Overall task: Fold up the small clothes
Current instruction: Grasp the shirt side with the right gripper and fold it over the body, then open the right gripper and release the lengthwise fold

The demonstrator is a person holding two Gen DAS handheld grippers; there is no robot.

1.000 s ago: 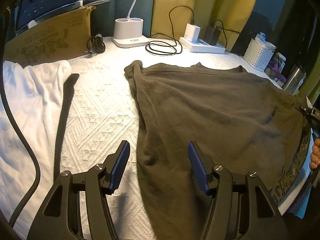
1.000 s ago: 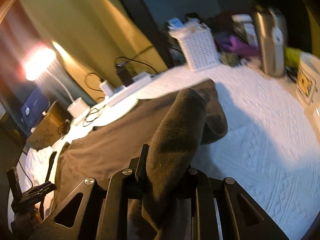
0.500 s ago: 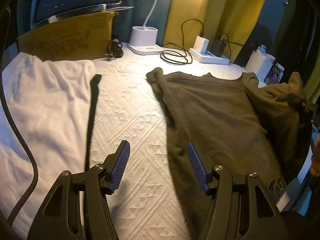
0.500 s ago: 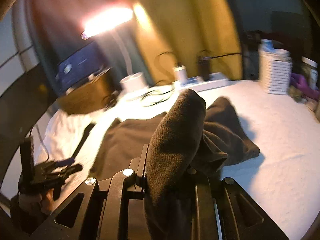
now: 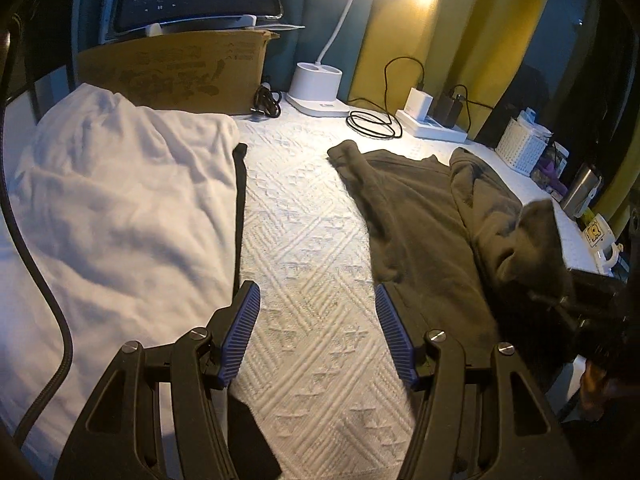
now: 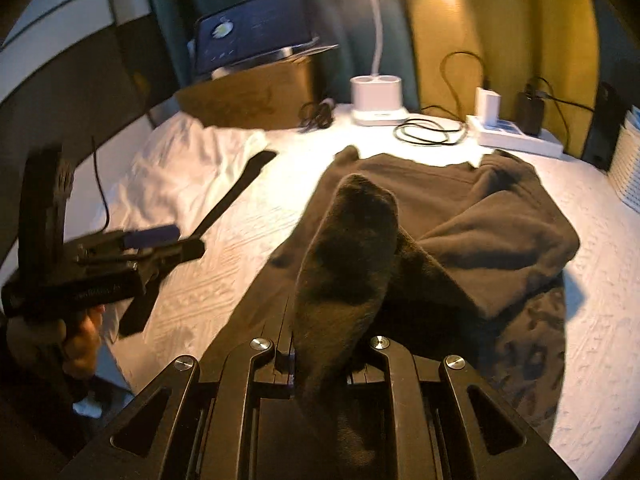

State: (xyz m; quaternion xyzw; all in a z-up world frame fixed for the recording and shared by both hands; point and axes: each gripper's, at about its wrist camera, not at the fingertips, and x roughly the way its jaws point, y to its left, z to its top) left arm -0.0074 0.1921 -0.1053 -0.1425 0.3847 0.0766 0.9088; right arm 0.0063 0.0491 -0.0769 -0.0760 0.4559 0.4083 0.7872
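1. A dark olive-brown shirt (image 6: 420,184) lies on the white quilted bedcover (image 5: 304,240), its right side lifted and doubled over toward the middle, a printed hem showing at the near right edge.
2. The right gripper (image 6: 320,344) has a thick bunch of the shirt's fabric clamped between its fingers; the jaws stand only narrowly apart, pressed on the cloth, and have just been closing a little further on it. The bunched cloth rises above the fingertips and hides them.
3. In the left wrist view the same raised fold hangs at the right edge, with the right gripper's dark body blurred behind it.
4. The left gripper (image 5: 316,336) hovers over bare bedcover just left of the shirt's edge; its blue-ribbed pads (image 5: 240,332) stand about half open with nothing between them, touching neither cloth nor cover.
5. From the right wrist view, a person's hand (image 6: 80,336) grips the left gripper's handle at the left edge of the bed.
6. A white garment (image 5: 116,208) lies crumpled to the left, well apart from the shirt, with a black strap (image 5: 240,200) along its right edge.
7. At the head of the bed stand a cardboard box (image 5: 180,72), a lit white desk lamp (image 5: 318,88), coiled black cable (image 5: 374,126) and a power strip (image 5: 434,128); a white basket (image 5: 520,148) sits at the far right.
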